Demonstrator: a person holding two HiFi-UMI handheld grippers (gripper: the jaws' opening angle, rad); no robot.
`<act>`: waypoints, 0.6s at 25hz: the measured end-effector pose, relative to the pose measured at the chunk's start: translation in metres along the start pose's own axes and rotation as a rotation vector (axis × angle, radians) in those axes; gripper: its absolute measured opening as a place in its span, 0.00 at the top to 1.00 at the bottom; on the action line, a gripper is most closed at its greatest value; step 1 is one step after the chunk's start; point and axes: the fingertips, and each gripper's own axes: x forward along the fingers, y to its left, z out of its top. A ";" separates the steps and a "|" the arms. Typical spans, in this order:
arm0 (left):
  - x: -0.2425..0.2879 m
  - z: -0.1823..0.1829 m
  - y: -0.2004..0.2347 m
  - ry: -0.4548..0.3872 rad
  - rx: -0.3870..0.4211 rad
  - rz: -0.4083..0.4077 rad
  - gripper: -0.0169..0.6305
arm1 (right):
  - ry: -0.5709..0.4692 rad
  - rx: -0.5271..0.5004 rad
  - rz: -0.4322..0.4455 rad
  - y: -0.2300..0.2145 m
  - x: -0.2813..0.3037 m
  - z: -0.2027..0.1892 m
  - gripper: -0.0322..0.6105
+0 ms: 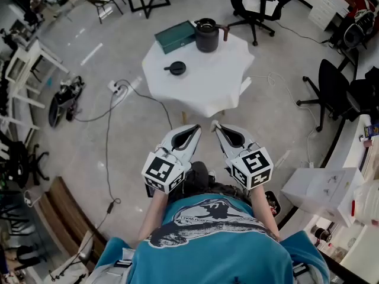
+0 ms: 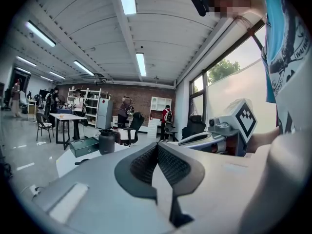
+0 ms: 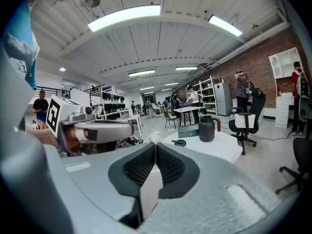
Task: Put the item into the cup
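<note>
A: Well, left gripper [image 1: 194,129]: jaws pressed together, nothing between them, held close in front of the chest. Beside it, right gripper [image 1: 215,126]: the same, closed on nothing.

B: And the item [image 1: 175,68]?

A: Small, black, round. Lies flat on the white table [image 1: 201,96], well apart from both grippers. Could be a lid with a knob; can't be sure.

B: Step in hand?

A: The approach, I'd judge. Nothing grasped yet. Step up to the table, spread one pair of jaws first, come down over the raised centre and pinch there rather than on the thin rim.

B: Containers?

A: Green box [image 1: 176,36] at the table's far edge, top flat, contents not visible. To its right the dark cup [image 1: 207,35], upright, mouth open, interior too dark to read. The item lies near the cup, outside it.
</note>
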 end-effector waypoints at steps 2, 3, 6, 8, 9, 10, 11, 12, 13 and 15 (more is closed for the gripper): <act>0.003 -0.001 -0.003 0.005 0.002 -0.003 0.97 | 0.002 0.002 -0.002 -0.004 -0.002 -0.002 0.93; 0.005 0.000 -0.003 0.006 0.004 -0.004 0.97 | 0.002 0.004 -0.004 -0.006 -0.003 -0.003 0.93; 0.010 0.001 -0.005 0.008 0.011 -0.011 0.97 | -0.008 0.013 -0.014 -0.013 -0.005 -0.002 0.93; 0.012 0.002 -0.004 0.011 0.015 -0.014 0.97 | -0.016 0.020 -0.020 -0.016 -0.005 -0.001 0.93; 0.013 0.002 -0.003 0.013 0.016 -0.016 0.97 | -0.018 0.025 -0.023 -0.018 -0.004 0.000 0.93; 0.014 0.002 -0.002 0.017 0.017 -0.017 0.97 | -0.019 0.031 -0.026 -0.020 -0.003 0.000 0.93; 0.015 0.001 -0.001 0.023 0.017 -0.019 0.97 | -0.019 0.037 -0.030 -0.023 -0.002 -0.001 0.93; 0.017 0.000 0.001 0.028 0.018 -0.019 0.97 | -0.019 0.043 -0.033 -0.026 -0.001 -0.001 0.93; 0.020 0.000 0.003 0.033 0.018 -0.019 0.97 | -0.017 0.048 -0.036 -0.030 0.000 -0.001 0.93; 0.026 0.000 0.008 0.034 0.015 -0.020 0.97 | -0.015 0.055 -0.042 -0.038 0.005 -0.001 0.93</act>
